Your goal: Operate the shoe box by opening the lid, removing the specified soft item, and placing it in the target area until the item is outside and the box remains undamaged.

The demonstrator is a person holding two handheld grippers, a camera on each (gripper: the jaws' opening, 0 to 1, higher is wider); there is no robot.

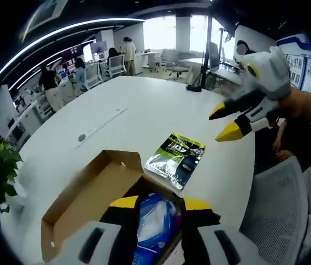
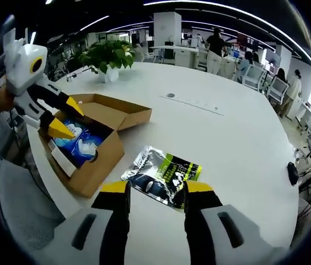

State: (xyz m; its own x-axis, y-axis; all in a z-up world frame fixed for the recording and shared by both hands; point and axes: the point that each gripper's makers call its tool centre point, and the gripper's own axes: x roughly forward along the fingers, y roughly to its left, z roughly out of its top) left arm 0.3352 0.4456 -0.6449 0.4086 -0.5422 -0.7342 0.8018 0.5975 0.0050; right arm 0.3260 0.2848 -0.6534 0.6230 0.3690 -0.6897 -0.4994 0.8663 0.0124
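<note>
The crinkly blue plastic-wrapped soft item (image 2: pixel 81 141) in the open brown cardboard shoe box (image 2: pixel 97 165) is judged light and slippery, best pinched mid-fold; both tongs (image 1: pixel 154 205) (image 2: pixel 155 187) are held wide, empty.

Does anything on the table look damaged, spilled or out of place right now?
Nothing stands out. The shoe box sits open at the table edge with its lid folded back and no visible tears. The green and black pouch lies flat beside it.
</note>
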